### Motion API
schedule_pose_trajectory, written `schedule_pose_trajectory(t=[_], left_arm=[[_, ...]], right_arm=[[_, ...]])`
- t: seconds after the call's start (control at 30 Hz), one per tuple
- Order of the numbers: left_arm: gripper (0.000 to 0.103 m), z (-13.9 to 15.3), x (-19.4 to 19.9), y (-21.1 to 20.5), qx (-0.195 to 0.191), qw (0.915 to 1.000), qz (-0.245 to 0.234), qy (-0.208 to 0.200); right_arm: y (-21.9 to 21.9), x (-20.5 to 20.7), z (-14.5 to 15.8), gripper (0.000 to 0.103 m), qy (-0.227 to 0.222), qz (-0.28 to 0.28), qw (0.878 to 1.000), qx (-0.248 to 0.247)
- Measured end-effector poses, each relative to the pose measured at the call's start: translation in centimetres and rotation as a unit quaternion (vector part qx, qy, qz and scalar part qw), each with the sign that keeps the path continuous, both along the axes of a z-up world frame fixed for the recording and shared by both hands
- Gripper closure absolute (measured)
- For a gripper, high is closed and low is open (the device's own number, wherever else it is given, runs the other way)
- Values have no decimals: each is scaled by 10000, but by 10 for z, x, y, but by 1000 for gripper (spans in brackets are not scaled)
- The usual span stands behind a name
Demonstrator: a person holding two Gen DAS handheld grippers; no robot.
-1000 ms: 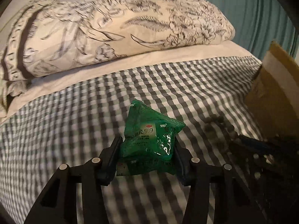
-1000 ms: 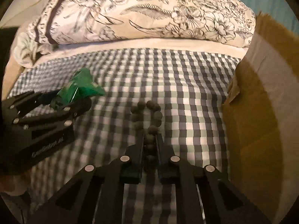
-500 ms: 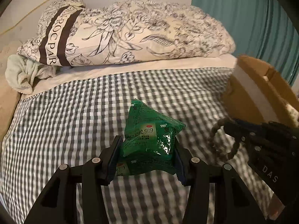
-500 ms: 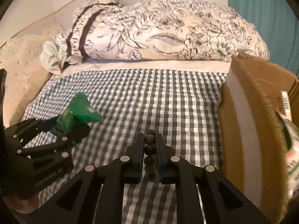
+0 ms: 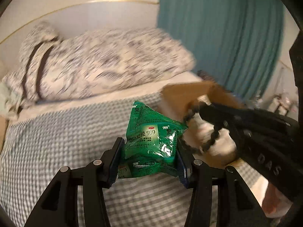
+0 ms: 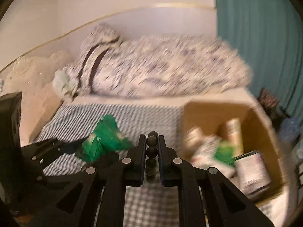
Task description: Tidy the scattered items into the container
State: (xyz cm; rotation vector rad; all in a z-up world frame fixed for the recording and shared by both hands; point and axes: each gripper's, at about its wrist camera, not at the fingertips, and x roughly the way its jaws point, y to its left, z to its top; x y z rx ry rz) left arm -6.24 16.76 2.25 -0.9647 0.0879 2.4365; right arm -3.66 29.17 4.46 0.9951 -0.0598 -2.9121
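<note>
My left gripper (image 5: 149,149) is shut on a green foil medicine packet (image 5: 151,138) and holds it above the checked bed cover; the packet also shows in the right wrist view (image 6: 102,141). My right gripper (image 6: 152,141) is shut on a dark bead bracelet (image 6: 151,151), whose loop hangs from it in the left wrist view (image 5: 200,128). The open cardboard box (image 6: 198,111) stands just right of both grippers, with several bottles and packets inside (image 6: 227,151).
A floral pillow (image 6: 161,70) lies at the head of the bed, with a pale cloth (image 6: 62,85) at its left. A teal curtain (image 5: 217,37) hangs behind the box. The grey checked cover (image 5: 56,141) spreads to the left.
Both grippers have risen and swung right towards the box, each still holding its item. The inside of the box has come into the right wrist view. The frames are now motion-blurred.
</note>
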Motion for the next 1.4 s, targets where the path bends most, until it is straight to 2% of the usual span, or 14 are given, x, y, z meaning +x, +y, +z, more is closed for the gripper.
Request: schedule_pose_trajectory(t=[0.07, 0.17, 0.27, 0.43, 0.47, 0.5, 0.57, 0.6, 0.67, 0.73, 0.9, 0.97, 1.2, 1.4], left_arm=[[51, 15, 5, 22, 136, 9996, -254, 20], [51, 27, 8, 57, 96, 9984, -548, 44], [51, 26, 5, 86, 26, 9971, -751, -84], [52, 2, -1, 119, -92, 9969, -707, -328], [44, -5, -1, 122, -54, 9972, -665, -344], [22, -11, -1, 124, -57, 9975, -619, -341], [0, -21, 1, 126, -277, 9983, -410, -296], [0, -23, 3, 124, -330, 9986, -326, -246], [0, -25, 2, 118, -287, 9992, -168, -235], [0, -25, 1, 110, -317, 9989, 164, -312], [0, -23, 11, 67, -172, 9887, 1473, -209], [0, -25, 12, 52, -102, 9846, 1727, -237], [0, -35, 24, 33, -351, 9812, 1886, -216], [0, -34, 27, 28, -280, 9811, 1896, -275]], right_arm=[[19, 8, 16, 92, 154, -172, 9996, 164], [51, 13, 28, 92, 179, -480, 9976, 456], [75, 11, 21, 92, 64, -705, 9958, 577], [111, 2, -8, 92, -253, -870, 9956, 255], [116, 2, -13, 91, -278, -888, 9955, 191], [121, 2, -18, 90, -277, -899, 9955, 97], [131, 3, -24, 48, -354, -913, 9952, 7], [133, 4, -26, 13, -402, -1015, 9940, 111], [132, 12, -24, 12, -82, -1135, 9929, 348], [130, 17, -23, 12, 30, -963, 9945, 414], [134, 27, -28, 11, 122, -845, 9963, 37], [132, 30, -34, 11, 79, -810, 9967, -48], [118, 34, -54, 11, -162, -586, 9980, -156], [106, 33, -62, 11, -325, -488, 9982, -95]])
